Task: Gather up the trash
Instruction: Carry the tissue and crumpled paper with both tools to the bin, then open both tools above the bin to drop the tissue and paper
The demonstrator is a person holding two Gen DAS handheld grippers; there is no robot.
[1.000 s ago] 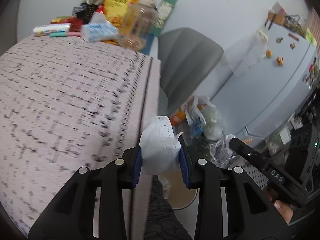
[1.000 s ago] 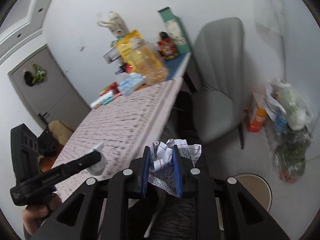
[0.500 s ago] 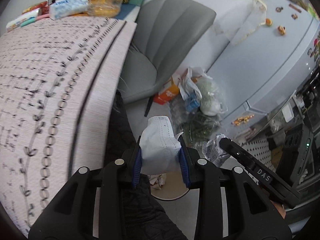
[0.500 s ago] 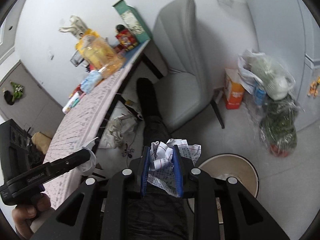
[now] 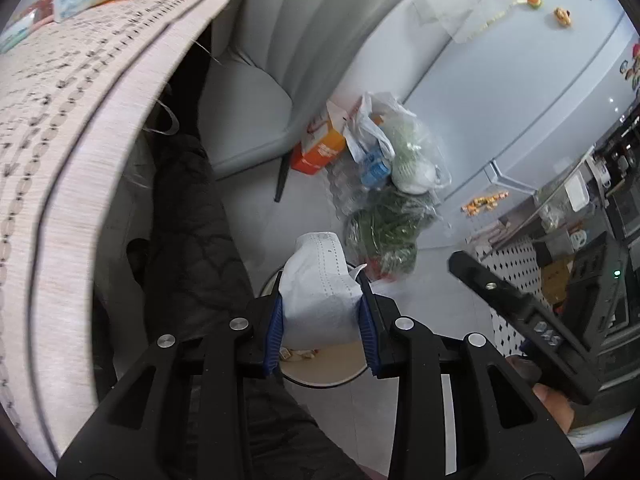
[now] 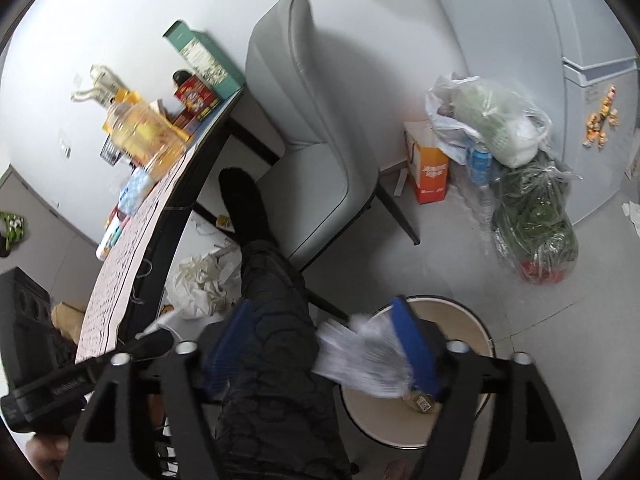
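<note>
A kitchen corner seen from two hand-held grippers pointing down toward the floor. Largest in view, a pale fridge fills the 1 to 3 o'clock side, a grey padded chair stands at 12 o'clock, and a counter under a patterned cloth curves along the 9 to 11 o'clock edge. Plastic bags of greens sit on the floor at 2 o'clock beside an orange carton. A person's leg in dark quilted fabric runs up the middle. Low at 5 o'clock in the right view is a round, open trash bin with a pale lining. The right gripper has its fingers springing apart, and a crumpled printed paper, white with fine dark print and blurred, lies against the right-hand blue pad, directly over the bin's near rim; it appears to be dropping free. The left gripper has its fingers clenched on a folded white tissue with dotted embossing, standing upright with its long axis toward 12 o'clock. The bin's rim shows just beneath and behind the tissue, so the left hand looks close enough to let go next.
</note>
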